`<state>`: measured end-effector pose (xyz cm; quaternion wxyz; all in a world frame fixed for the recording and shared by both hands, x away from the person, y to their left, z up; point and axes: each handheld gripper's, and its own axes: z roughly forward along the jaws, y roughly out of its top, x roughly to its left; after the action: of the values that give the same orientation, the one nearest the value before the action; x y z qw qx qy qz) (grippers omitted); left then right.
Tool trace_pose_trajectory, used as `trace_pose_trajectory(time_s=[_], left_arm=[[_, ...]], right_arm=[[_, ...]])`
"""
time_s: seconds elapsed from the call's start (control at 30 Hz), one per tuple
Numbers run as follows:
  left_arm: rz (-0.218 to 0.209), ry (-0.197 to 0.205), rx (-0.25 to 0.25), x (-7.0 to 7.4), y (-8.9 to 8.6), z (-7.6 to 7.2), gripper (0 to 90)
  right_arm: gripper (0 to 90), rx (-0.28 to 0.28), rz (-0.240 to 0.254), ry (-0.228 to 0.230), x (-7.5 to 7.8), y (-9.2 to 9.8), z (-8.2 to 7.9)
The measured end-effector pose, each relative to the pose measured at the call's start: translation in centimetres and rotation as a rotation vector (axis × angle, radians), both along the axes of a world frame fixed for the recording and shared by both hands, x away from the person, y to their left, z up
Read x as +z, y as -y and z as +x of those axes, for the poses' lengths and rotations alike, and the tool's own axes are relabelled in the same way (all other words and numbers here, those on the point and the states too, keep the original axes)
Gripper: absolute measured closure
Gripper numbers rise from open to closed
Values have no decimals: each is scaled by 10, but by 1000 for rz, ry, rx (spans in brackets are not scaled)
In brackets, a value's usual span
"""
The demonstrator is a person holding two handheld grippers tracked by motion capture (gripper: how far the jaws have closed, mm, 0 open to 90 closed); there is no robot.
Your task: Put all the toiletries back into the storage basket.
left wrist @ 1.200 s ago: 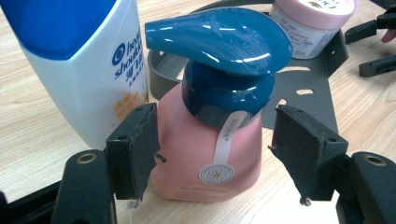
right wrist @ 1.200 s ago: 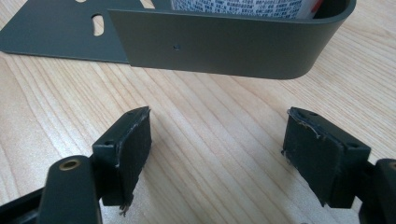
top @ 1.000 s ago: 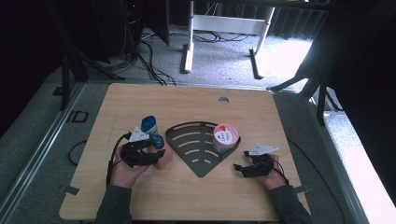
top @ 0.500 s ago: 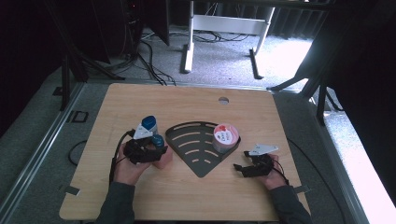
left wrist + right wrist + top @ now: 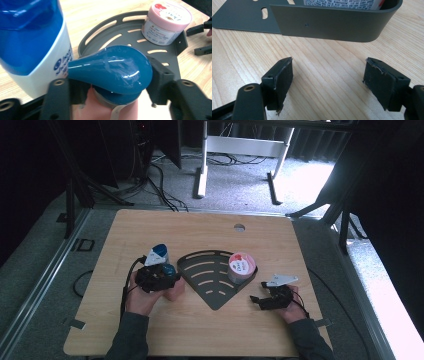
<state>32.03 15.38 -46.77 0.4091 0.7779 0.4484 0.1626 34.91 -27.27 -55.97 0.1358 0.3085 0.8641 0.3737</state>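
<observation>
The left gripper [image 5: 110,87], jaws just closing, clamps the upright pink bottle's teal cap [image 5: 112,68], its taper pointing left; the right gripper [image 5: 328,82] gapes empty.

Lab-like recording space: lone wooden table [image 5: 200,235], dark curtains, grey carpet, floor cables [image 5: 160,185], stand legs.

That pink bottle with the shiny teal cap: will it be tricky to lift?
Probably a bit. The teal cap looks glossy and rounded, so the left tongs, just closing around it, might slip. The pink bottle seems narrow under a wider cap, so a push could tip it.
</observation>
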Motion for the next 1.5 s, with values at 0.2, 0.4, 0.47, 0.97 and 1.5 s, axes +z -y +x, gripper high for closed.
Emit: trace_pose_trajectory(time_s=[0.2, 0.4, 0.47, 0.97, 1.5], left_arm=[[-3, -5, 0, 2, -1, 1, 496], [3, 7, -3, 2, -1, 0, 506], [9, 15, 2, 2, 0, -1, 516], [16, 37, 1, 0, 0, -2, 516], [13, 32, -5, -1, 0, 0, 513]], right_arm=[[233, 0, 0, 0, 0, 0, 0], [233, 0, 0, 0, 0, 0, 0], [233, 0, 0, 0, 0, 0, 0], [233, 0, 0, 0, 0, 0, 0], [233, 0, 0, 0, 0, 0, 0]])
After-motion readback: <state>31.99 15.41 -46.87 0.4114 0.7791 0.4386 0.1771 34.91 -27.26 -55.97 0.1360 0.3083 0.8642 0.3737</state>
